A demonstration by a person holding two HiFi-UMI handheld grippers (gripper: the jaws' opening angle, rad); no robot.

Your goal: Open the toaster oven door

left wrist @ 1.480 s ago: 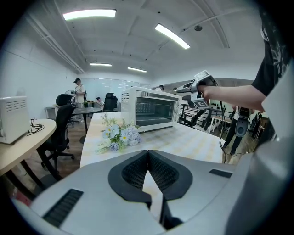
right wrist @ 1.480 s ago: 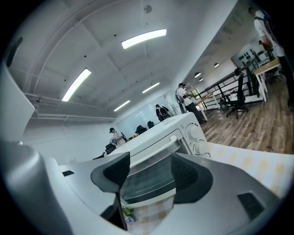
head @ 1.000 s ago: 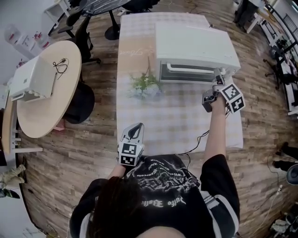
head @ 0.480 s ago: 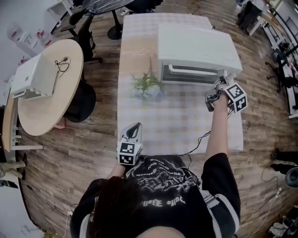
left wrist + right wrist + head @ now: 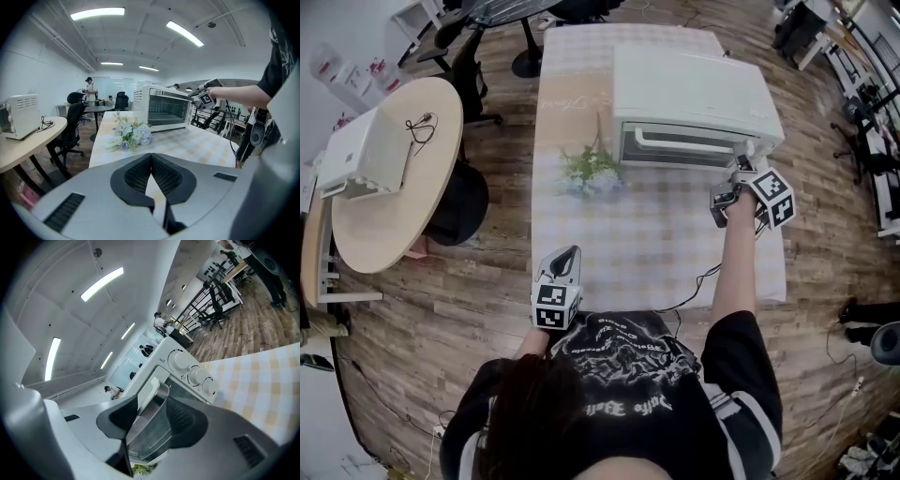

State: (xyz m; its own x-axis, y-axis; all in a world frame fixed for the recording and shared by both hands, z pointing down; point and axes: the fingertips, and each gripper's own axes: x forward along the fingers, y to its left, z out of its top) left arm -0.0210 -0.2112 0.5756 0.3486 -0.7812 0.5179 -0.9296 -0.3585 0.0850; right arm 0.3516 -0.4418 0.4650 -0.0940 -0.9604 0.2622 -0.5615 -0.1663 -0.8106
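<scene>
Far left, a round table (image 5: 403, 187) of pale wood carries a boxy white appliance (image 5: 361, 159), a black cord (image 5: 420, 129) curled beside it. Next over, the left gripper (image 5: 571, 253) hovers above the near left corner of the cloth (image 5: 656, 244). Its own view shows ribbed black pads pressed tip to tip with nothing between them. That cloth is a soft pale check draped over the long table. On it lies a loose bunch of flowers (image 5: 592, 171), pale blue and white blooms on green stems, just in front of the oven's left corner. The oven (image 5: 689, 84) sits at the cloth's far end, a smooth white box with rounded edges, its glass door (image 5: 675, 153) upright against the front. The left gripper view looks through that glass into a dark chamber, contents unclear. At the right, the right gripper (image 5: 739, 163) is clamped on the right end of the handle (image 5: 675, 137), a curved white bar across the door's top. Its own view shows the bar pinched between both pads, and three round knobs (image 5: 194, 373) beside it that the head view does not show.
</scene>
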